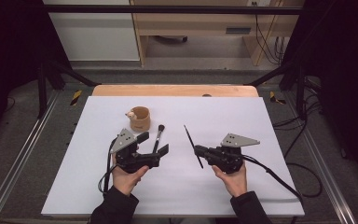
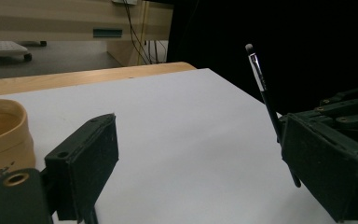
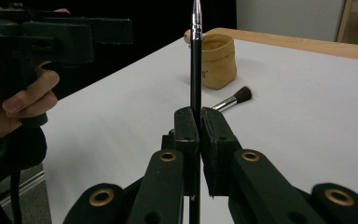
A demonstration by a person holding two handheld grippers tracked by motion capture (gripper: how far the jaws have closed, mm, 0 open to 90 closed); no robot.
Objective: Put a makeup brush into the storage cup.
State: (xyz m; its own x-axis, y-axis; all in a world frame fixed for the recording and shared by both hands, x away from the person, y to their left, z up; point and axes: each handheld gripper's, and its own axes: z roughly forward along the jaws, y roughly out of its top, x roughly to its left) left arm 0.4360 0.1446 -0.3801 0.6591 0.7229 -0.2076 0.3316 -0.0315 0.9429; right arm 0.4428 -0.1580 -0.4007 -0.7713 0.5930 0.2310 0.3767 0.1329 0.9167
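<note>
My right gripper (image 1: pixel 198 150) (image 3: pixel 199 126) is shut on a thin black brush (image 1: pixel 192 143) (image 3: pixel 196 56), gripped partway along its handle, with its tip pointing away from me. That thin brush (image 2: pixel 262 88) also stands at the right of the left gripper view. My left gripper (image 1: pixel 154 143) (image 2: pixel 200 158) is open and holds nothing. A second brush with dark bristles (image 1: pixel 159 134) (image 3: pixel 235 99) lies on the white sheet, in line with the gap between the left jaws in the high view. A small tan pouch (image 1: pixel 140 118) (image 2: pixel 0 135) (image 3: pixel 218 63) stands upright just beyond it.
A white sheet (image 1: pixel 233 112) covers the table, and a wooden edge (image 1: pixel 175 90) shows at the far side. Metal rails (image 1: pixel 18 158) run along both sides. Cables (image 1: pixel 270 175) trail from the grippers. A small pale object (image 1: pixel 130 113) sits on the pouch's rim.
</note>
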